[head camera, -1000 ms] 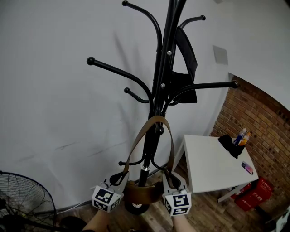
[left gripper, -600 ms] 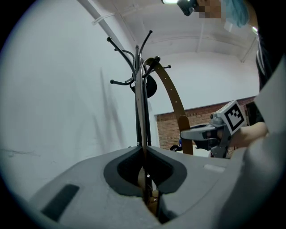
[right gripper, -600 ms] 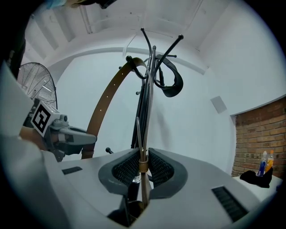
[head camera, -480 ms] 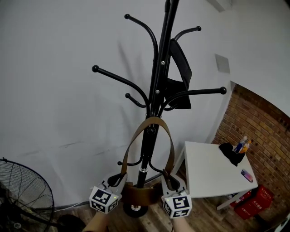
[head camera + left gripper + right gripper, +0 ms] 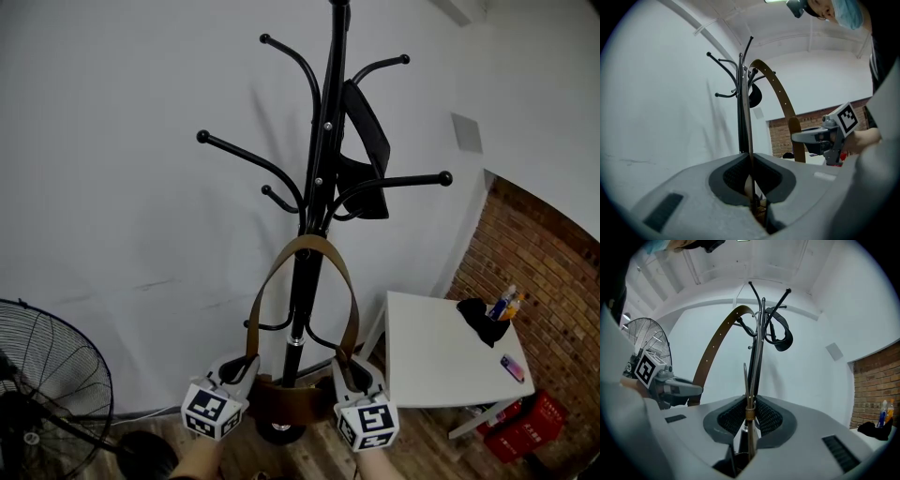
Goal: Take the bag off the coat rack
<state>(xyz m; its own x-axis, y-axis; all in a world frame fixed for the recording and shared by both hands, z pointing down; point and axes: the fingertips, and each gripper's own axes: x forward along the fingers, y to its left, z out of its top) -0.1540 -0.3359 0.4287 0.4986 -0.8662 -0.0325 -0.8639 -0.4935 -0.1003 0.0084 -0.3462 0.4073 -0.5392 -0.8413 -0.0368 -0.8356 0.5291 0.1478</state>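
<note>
Brown bag [image 5: 281, 398] hangs low in front of the coat rack [image 5: 322, 178], its body slung between the two tools near the foot of the pole. Strap [image 5: 305, 245] runs up both sides in a tall arch. Its top is looped at the pole just under the branching arms; which peg carries it I cannot tell. Bag not yet off the rack.

Left tool [image 5: 246, 364] clenched on the strap's left leg just above the bag body; its own view shows the strap edge-on, pinched between the pads. Right tool [image 5: 346, 362] likewise clamped on the right leg, the pads closing on the strap at a brass fitting. Judgement: a grip on both legs keeps the loop spread and the weight level, so the arch can be raised clear of its peg without snagging.

Higher up, a black bag [image 5: 367, 159] hangs from an upper arm, apart from the brown strap. Right of the rack stands a white surface [image 5: 441, 361] with a dark bundle on it, brick wall [image 5: 544, 281] beyond. Fan [image 5: 47, 375] at lower left.
</note>
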